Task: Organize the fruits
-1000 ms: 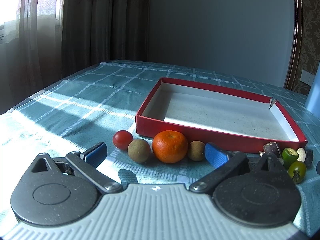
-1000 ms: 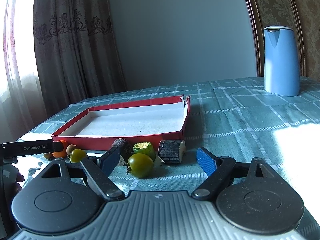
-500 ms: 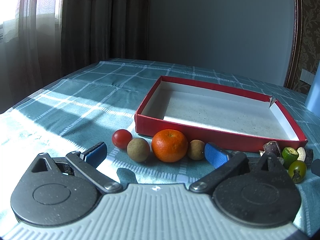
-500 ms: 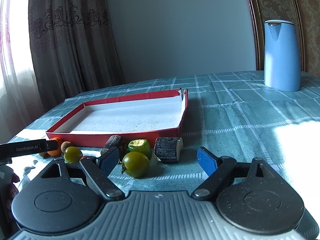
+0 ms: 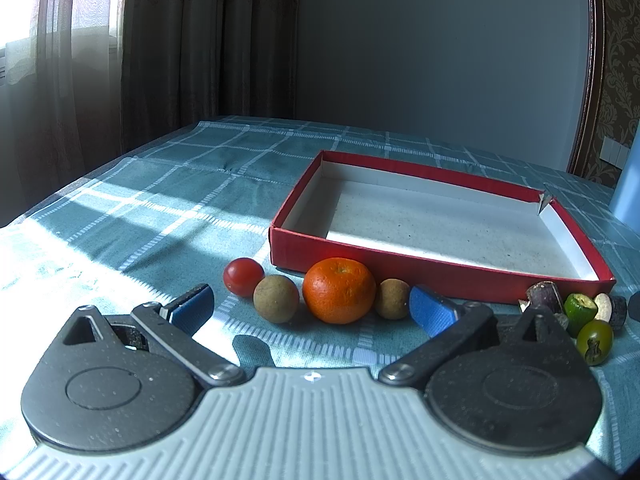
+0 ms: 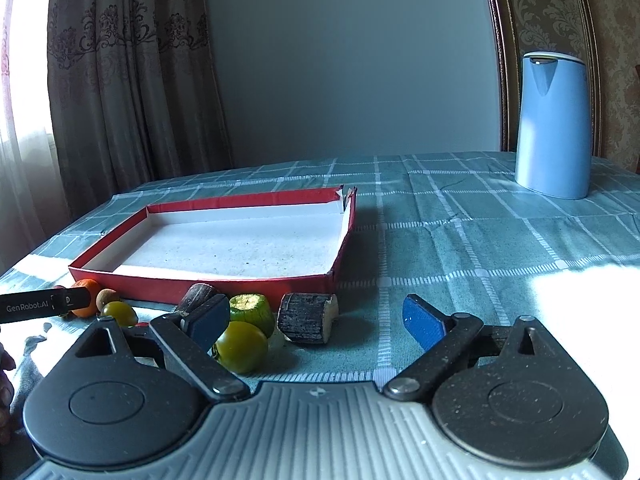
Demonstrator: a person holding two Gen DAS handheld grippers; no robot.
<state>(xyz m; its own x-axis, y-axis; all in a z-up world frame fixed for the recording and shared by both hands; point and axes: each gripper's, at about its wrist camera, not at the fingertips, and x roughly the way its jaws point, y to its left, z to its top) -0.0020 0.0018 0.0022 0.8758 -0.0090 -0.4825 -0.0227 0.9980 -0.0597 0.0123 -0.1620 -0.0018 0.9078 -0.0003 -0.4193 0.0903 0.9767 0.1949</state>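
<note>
The right gripper [image 6: 316,322] has swung slightly rightward, so the green tomato [image 6: 241,346] now sits closer to its left finger. The blue kettle [image 6: 553,126] appears nearer the view's centre.

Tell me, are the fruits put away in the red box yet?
Not yet. The red box has nothing inside it. The orange, the red tomato, two brown fruits and the green tomatoes all sit on the tablecloth in front of it. Nothing is in hand: the left gripper and right gripper both have open jaws. All the sorting is left.
</note>
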